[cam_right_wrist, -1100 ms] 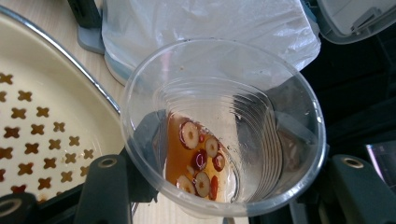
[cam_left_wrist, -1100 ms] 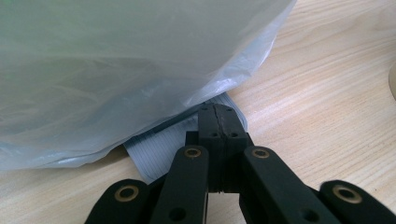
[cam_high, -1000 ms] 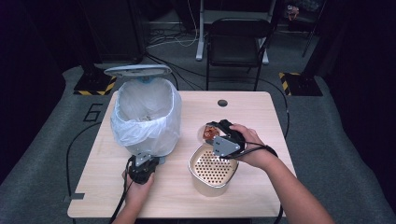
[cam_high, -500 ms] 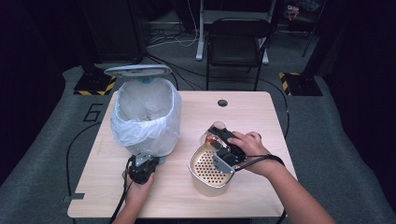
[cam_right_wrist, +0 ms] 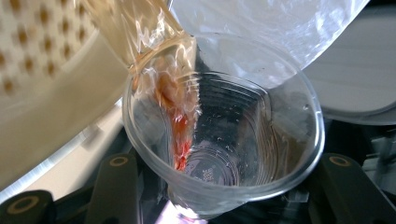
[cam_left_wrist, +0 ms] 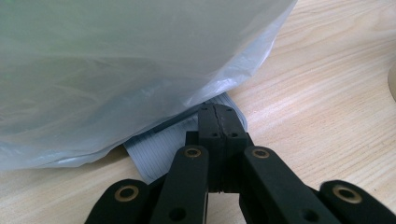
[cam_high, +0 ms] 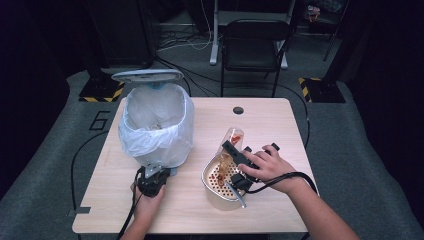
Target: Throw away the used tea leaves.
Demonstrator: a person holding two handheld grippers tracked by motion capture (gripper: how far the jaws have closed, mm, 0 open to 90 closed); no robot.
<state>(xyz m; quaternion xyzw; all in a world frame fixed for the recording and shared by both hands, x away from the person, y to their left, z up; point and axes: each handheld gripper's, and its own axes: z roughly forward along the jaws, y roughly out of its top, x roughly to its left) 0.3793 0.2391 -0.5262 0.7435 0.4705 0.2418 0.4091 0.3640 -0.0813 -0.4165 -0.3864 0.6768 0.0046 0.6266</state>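
Note:
My right gripper [cam_high: 233, 149] is shut on a clear plastic cup [cam_high: 233, 137], tipped mouth-down over a cream perforated strainer bowl [cam_high: 216, 194]. Its jaws have just been closing, with the cup between them. In the right gripper view, brownish liquid with red bits [cam_right_wrist: 175, 107] runs out of the cup [cam_right_wrist: 243, 140] toward the strainer [cam_right_wrist: 42, 70]. My left gripper [cam_high: 152, 170] rests shut on the table at the foot of the bin [cam_high: 155, 125]. Its closed tips [cam_left_wrist: 215, 119] lie on a ribbed grey plate [cam_left_wrist: 156, 147] under the bag [cam_left_wrist: 116, 60].
The bin's lid [cam_high: 147, 75] stands open at the back left, and its white bag holds some scraps. The wooden table [cam_high: 272, 122] has a cable hole [cam_high: 238, 110] near its far edge. A black chair [cam_high: 255, 45] stands behind the table.
My right hand has come down and toward the strainer, tipping the cup further so that its contents pour out. The left gripper has stayed put.

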